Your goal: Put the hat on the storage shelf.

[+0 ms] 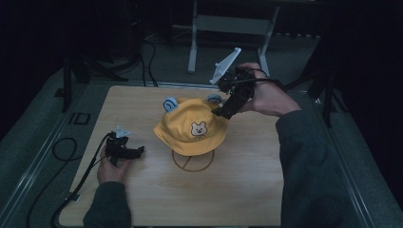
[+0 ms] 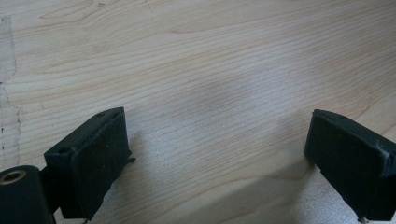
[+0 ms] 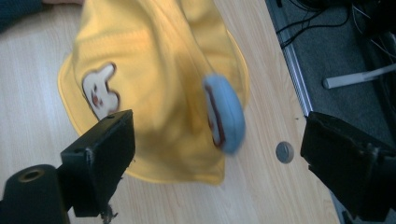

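Yellow hat (image 1: 192,126) sits on its stand mid-desk; right gripper (image 1: 223,111), jaws wide and empty, hovers beside it and could nudge it off. Left gripper (image 1: 135,152) rests open, empty.

A: How much of the stand (image 1: 192,161) under the yellow hat (image 1: 190,126) could you see?

B: Just part of its ring base; the hat covered the upper part. In the right gripper view the hat's top ran off the upper edge, and its blue ear (image 3: 225,113) was blurred.

A: And the small grey disc (image 3: 284,152) on the table (image 3: 261,186)?

B: Too small to tell. The right claw's (image 1: 219,112) tips were dark against the hat in the high view, hard to separate.
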`<state>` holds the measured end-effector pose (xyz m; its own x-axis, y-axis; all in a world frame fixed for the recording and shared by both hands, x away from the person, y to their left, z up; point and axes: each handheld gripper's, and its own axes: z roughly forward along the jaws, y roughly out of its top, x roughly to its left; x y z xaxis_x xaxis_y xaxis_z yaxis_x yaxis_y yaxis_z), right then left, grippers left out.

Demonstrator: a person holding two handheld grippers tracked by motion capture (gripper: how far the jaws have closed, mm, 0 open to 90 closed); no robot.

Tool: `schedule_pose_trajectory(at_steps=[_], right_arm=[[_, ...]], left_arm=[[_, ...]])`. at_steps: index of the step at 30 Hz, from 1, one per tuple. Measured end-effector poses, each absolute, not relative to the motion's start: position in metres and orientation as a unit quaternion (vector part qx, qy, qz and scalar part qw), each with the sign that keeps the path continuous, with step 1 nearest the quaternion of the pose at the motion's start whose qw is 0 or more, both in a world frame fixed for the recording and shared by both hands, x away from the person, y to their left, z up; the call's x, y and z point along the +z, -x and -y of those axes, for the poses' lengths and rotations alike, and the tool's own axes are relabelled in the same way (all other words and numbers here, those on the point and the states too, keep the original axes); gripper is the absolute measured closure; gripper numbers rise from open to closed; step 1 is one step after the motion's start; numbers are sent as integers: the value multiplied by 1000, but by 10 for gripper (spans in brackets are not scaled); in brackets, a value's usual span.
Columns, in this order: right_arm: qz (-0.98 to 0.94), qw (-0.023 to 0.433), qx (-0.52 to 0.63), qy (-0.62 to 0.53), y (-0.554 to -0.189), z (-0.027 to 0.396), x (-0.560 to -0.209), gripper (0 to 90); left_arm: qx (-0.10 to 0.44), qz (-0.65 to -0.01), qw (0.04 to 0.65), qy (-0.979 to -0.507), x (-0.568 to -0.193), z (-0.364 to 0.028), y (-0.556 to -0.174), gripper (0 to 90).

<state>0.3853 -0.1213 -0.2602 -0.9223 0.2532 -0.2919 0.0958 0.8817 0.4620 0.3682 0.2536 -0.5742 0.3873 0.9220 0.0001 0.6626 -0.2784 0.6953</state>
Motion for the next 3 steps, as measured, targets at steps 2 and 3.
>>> schedule_pose_trajectory(at_steps=[2,3], right_arm=[[-955,171,223,-95,-386,129,-262,103],[-955,170,224,-96,-387,134,-263,103]], left_arm=[[208,-514,313,-772,-574,-254,-368,63],[208,-514,313,-772,-574,-254,-368,63]])
